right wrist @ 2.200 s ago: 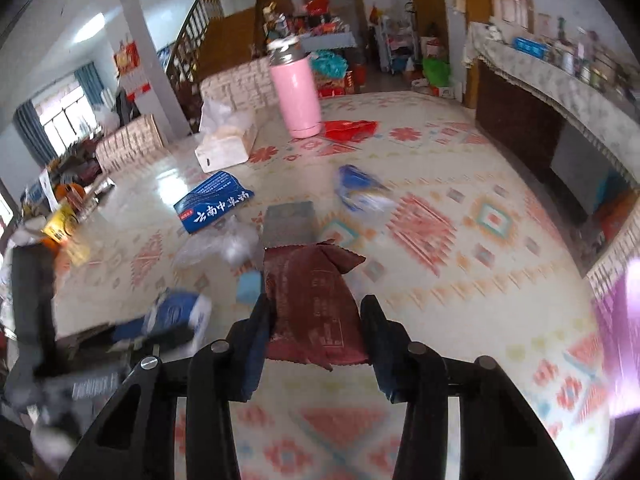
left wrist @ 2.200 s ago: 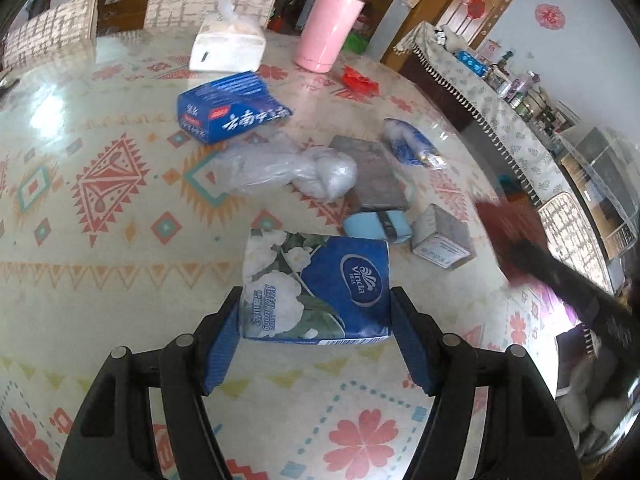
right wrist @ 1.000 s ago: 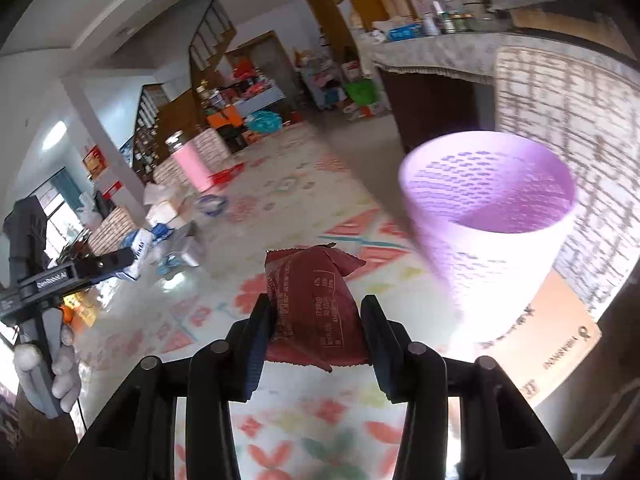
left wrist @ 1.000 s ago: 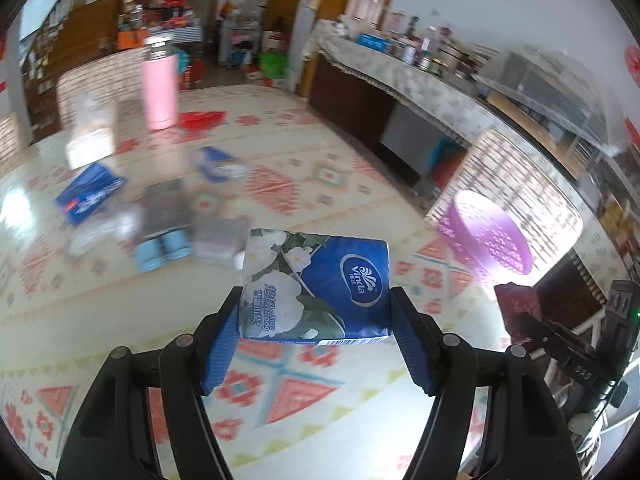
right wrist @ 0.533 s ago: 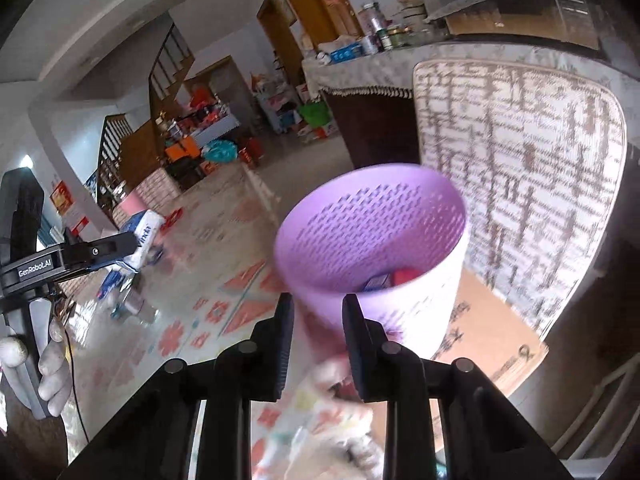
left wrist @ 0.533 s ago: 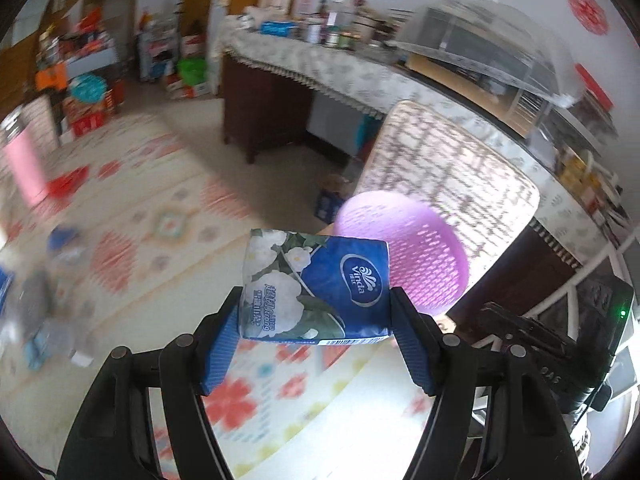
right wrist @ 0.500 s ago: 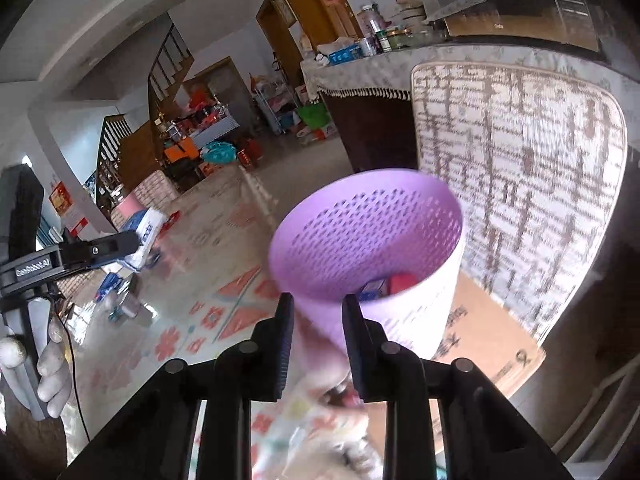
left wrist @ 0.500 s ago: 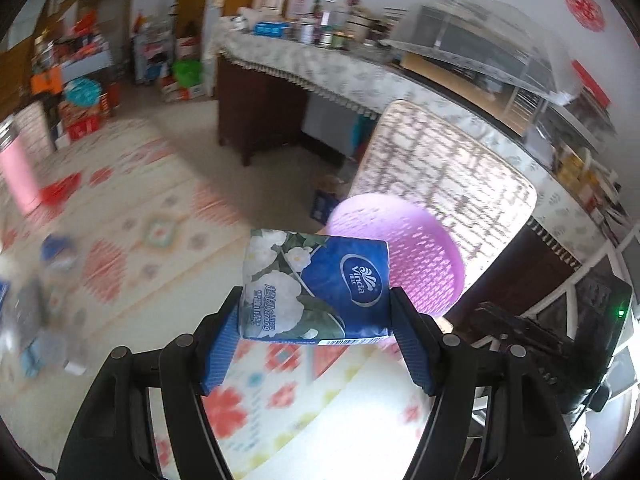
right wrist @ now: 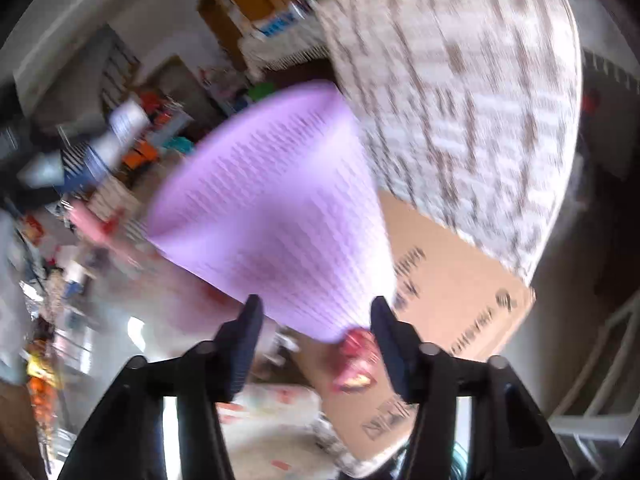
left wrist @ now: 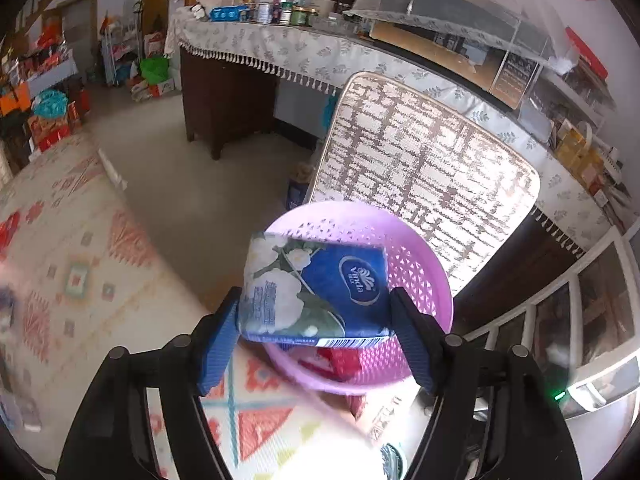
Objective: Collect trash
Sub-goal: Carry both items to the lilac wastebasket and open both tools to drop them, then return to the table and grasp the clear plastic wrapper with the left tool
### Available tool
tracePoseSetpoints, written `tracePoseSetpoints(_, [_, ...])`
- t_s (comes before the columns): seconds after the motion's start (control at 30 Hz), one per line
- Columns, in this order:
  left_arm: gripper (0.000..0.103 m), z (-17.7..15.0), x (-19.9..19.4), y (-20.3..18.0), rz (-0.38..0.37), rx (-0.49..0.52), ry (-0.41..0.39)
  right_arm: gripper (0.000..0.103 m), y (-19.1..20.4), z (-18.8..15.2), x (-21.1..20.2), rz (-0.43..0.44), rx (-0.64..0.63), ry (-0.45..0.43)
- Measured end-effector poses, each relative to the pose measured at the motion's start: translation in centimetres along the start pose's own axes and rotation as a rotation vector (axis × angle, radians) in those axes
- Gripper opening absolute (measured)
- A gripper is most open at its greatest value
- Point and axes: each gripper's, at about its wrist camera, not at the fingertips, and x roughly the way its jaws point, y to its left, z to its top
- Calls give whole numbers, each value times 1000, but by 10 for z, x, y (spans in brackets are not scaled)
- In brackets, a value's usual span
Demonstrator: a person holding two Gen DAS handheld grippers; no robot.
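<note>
My left gripper [left wrist: 314, 320] is shut on a blue and white tissue pack [left wrist: 314, 290] and holds it over the near rim of a purple perforated trash basket [left wrist: 420, 272]. Red wrappers [left wrist: 332, 362] lie inside the basket. In the blurred right wrist view my right gripper [right wrist: 316, 320] is open and empty, close against the basket's outer wall [right wrist: 272, 208]. A red wrapper [right wrist: 354, 360] lies below the basket by the right finger. The left gripper with the pack shows blurred at the upper left of the right wrist view [right wrist: 112, 128].
The basket stands on a cardboard box [right wrist: 452, 304] in front of a woven-pattern chair back [left wrist: 424, 168]. The patterned tablecloth table [left wrist: 80, 272] is at the left. A sideboard with a fringed cloth [left wrist: 280, 52] runs behind. A white railing [left wrist: 560, 320] is at the right.
My left gripper has carried the tissue pack from over the table to above the basket. My right gripper has let go of the brown-red wrapper, opened wider and dropped beside the basket.
</note>
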Motion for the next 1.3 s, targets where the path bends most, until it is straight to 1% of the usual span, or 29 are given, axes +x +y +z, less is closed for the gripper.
tracePoseSetpoints(0.1, [73, 6, 7, -3, -10, 2, 13, 67, -21, -19, 47, -14, 40, 105])
tracePoseSetpoints(0.17, [76, 6, 4, -2, -28, -4, 13, 67, -29, -28, 74, -19, 53, 155])
tracePoseSetpoints(0.23, [77, 4, -1, 0, -21, -6, 8, 67, -32, -34, 100, -40, 54, 199])
tracePoseSetpoints(0.3, [77, 0, -9, 4, -16, -15, 13, 67, -35, -40, 124, -68, 51, 227])
tracePoseSetpoints(0.37, [77, -5, -20, 7, -6, -28, 12, 67, -36, -43, 139, -105, 50, 244])
tracePoseSetpoints(0.43, [77, -14, -37, 14, 5, -41, 3, 66, -38, -47, 150, -106, 56, 258])
tracePoseSetpoints(0.47, [77, -18, -45, 17, 12, -46, -1, 58, -38, -48, 151, -112, 57, 249])
tracePoseSetpoints(0.5, [77, -25, -55, 21, 26, -52, -5, 54, -37, -48, 150, -113, 54, 250])
tracePoseSetpoints(0.57, [77, -36, -72, 30, 40, -62, -15, 49, -37, -49, 146, -110, 69, 260])
tracePoseSetpoints(0.67, [77, -52, -97, 45, 57, -88, -31, 46, -41, -53, 129, -125, 82, 255])
tracePoseSetpoints(0.73, [77, -65, -117, 57, 69, -112, -49, 46, -46, -55, 109, -127, 107, 242])
tracePoseSetpoints(0.83, [77, -85, -146, 77, 95, -151, -85, 46, -53, -55, 62, -132, 141, 200])
tracePoseSetpoints(0.87, [77, -91, -155, 84, 106, -163, -96, 46, -53, -52, 43, -133, 148, 175])
tracePoseSetpoints(0.9, [77, -101, -167, 94, 125, -181, -111, 46, -50, -45, 16, -131, 146, 131])
tracePoseSetpoints(0.93, [77, -106, -175, 100, 140, -191, -121, 46, -45, -39, -1, -128, 139, 97])
tracePoseSetpoints(1.0, [77, -122, -194, 117, 192, -222, -143, 46, -29, -19, -45, -109, 115, 7])
tracePoseSetpoints(1.03, [77, -129, -201, 124, 211, -235, -150, 46, -14, -6, -67, -92, 89, -47])
tracePoseSetpoints(1.13, [77, -153, -228, 149, 268, -291, -177, 46, 28, 31, -107, -45, 9, -157])
tracePoseSetpoints(1.2, [77, -168, -247, 162, 313, -325, -197, 46, 62, 60, -120, -21, -68, -217])
tracePoseSetpoints(1.3, [77, -194, -275, 178, 398, -369, -225, 48, 97, 92, -120, -44, -167, -278])
